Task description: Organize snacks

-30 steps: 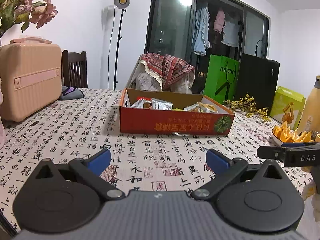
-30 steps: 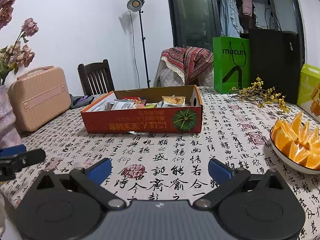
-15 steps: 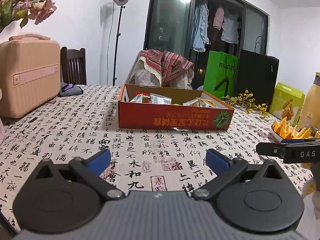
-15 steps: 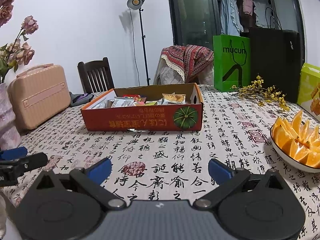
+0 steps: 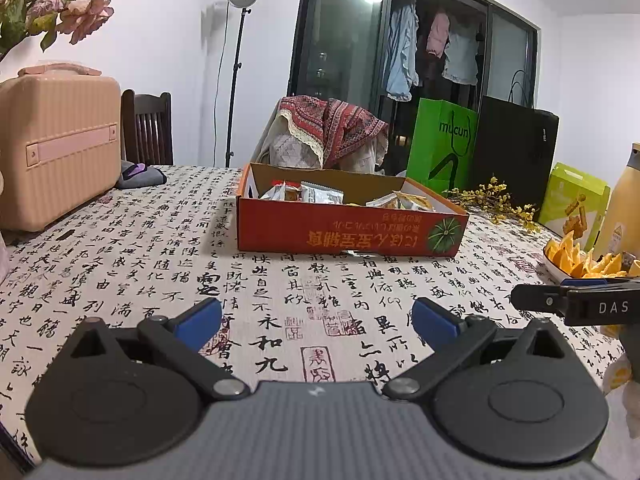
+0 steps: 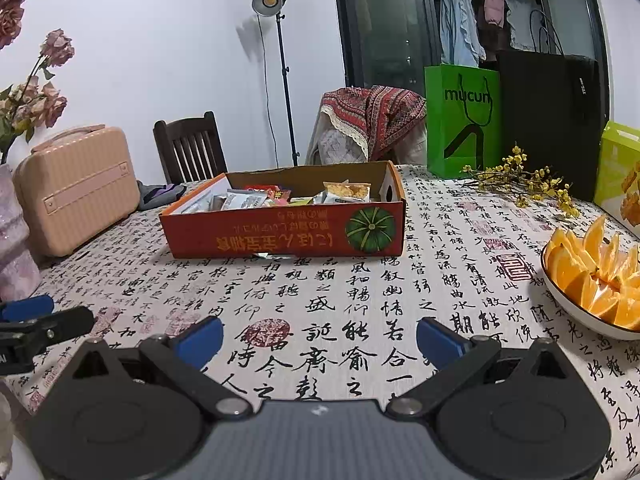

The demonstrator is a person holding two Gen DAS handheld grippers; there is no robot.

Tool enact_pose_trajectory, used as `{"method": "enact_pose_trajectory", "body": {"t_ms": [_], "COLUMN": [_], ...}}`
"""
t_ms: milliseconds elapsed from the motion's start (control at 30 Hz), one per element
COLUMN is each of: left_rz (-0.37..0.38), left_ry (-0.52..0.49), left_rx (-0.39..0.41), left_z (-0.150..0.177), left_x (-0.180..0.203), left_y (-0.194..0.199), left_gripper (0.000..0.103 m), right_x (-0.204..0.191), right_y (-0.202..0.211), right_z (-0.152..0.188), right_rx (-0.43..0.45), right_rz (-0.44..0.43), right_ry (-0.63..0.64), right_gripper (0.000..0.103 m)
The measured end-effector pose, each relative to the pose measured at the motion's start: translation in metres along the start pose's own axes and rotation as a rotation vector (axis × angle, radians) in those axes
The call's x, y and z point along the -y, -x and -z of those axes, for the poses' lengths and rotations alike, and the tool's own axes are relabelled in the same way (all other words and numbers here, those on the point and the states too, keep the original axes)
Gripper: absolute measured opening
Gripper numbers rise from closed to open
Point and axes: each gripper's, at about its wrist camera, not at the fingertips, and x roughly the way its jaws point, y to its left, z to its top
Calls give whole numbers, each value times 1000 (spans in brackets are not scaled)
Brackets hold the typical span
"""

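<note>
A shallow red-orange cardboard box (image 5: 348,230), printed with upside-down yellow characters and a green pumpkin, sits mid-table on the calligraphy-print tablecloth (image 6: 360,304). Crinkly snack packets (image 6: 280,196) in white, red and yellow lie loosely heaped inside. The left gripper (image 5: 316,318) and right gripper (image 6: 320,334) hover well short of it, both with jaws spread wide and empty.

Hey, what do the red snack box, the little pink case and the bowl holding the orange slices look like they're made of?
Red snack box: looks like printed cardboard, matte, with brown raw inner walls and folded flaps. Pink case: probably hard moulded plastic, going by its ribbed shell and soft sheen. Bowl: seems glazed ceramic, white with a dark rim and smooth gloss, though melamine can't be ruled out.
</note>
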Motion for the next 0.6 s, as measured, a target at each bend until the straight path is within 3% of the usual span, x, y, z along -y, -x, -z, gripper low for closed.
{"method": "enact_pose_trajectory", "body": {"t_ms": [600], "left_rz": [0], "left_ry": [0], "left_rx": [-3], "left_z": [1], "left_x": [1], "left_y": [0], "left_gripper": [103], "right_x": [0], "right_y": [0], "right_z": [-1], "right_rx": [-1], "right_rz": [0], "right_ry": [-1], "right_gripper": [103]}}
